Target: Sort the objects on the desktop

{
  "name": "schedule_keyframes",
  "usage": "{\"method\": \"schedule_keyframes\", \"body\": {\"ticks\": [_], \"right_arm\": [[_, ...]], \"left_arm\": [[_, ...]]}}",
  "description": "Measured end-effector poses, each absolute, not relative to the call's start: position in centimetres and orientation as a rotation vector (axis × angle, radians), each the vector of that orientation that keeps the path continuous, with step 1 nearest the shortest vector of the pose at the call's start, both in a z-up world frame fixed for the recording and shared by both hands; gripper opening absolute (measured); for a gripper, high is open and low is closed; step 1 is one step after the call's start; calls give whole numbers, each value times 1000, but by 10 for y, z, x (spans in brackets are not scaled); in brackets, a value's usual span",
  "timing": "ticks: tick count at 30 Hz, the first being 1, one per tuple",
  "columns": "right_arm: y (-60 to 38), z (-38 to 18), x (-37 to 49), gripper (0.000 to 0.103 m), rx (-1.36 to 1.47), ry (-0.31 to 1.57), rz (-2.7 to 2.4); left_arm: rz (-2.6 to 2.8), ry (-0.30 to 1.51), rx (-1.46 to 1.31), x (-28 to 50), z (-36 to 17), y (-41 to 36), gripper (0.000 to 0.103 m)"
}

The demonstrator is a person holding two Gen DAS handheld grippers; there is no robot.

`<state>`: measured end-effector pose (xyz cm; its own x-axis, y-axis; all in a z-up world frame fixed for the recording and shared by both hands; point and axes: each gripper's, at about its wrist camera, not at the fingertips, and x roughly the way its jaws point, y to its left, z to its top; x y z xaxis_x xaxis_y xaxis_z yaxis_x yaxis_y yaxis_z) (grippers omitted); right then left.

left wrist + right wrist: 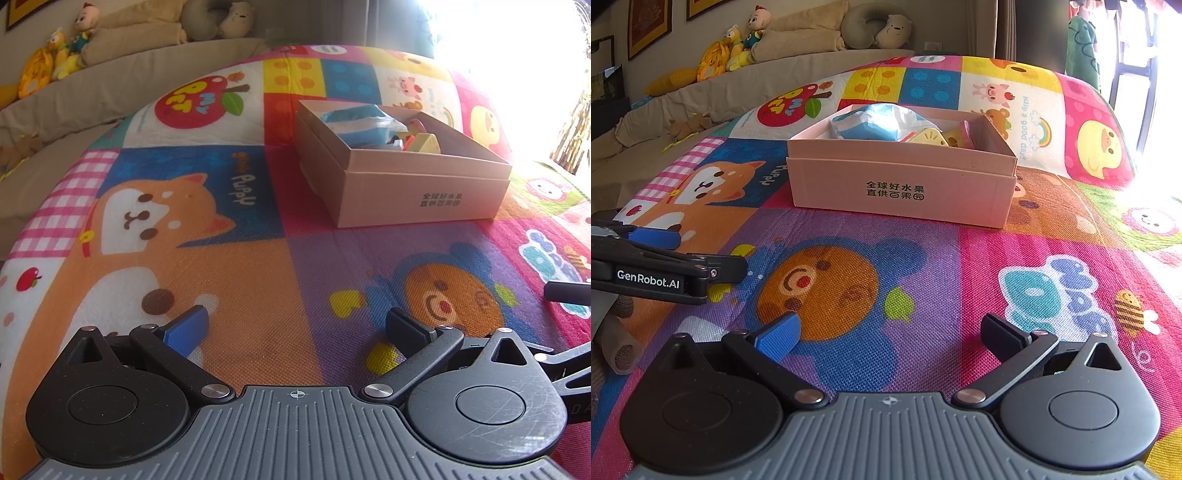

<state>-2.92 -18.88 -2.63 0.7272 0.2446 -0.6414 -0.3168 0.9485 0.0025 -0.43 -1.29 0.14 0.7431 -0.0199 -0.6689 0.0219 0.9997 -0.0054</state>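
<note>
Hovering tongs: both pairs hang low over the play mat, jaws spread wide, nothing between them.
Left gripper (297,325): released, one blue pad and one black pad well apart, over the orange dog and purple bear squares of the mat. From the right wrist view it shows again at the left edge (713,258), seen side-on with white lettering on its body.
Right gripper (890,332): also released and empty, poised over the bear's face printed on the purple square; a dark tip of it pokes into the left wrist view at the far right edge.
Play mat (240,266): bright patchwork of cartoon panels (a dog, a bear, an apple, a duck, coloured dots), bare of loose objects in front of both tongs.
Cardboard box (901,184): pale pinkish-brown, open-topped, sitting on the mat ahead of both grippers and well apart from them; dark printed characters on its near wall. From the left wrist it lies ahead and to the right, from the right wrist nearly straight ahead.
Box contents: a blue-and-white soft packet (871,123) fills the left part; beside it a pale yellow item (929,137) and something pink toward the right wall (too crowded to name them further). The sorted things all lie inside the box.
Sofa (746,85): beige, running along behind the mat, with plush toys (738,44) and a neck pillow (875,29) lined up on its back.
Window side: strong glare at the right washes out detail there.
</note>
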Motion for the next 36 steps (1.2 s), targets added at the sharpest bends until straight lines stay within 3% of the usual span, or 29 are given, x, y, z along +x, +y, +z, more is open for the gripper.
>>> {"method": "schedule_keyframes", "body": {"ticks": [36], "right_arm": [[-188, -26, -29, 103, -108, 691, 310]], "left_arm": [[-24, 733, 3, -4, 1, -15, 103]]}}
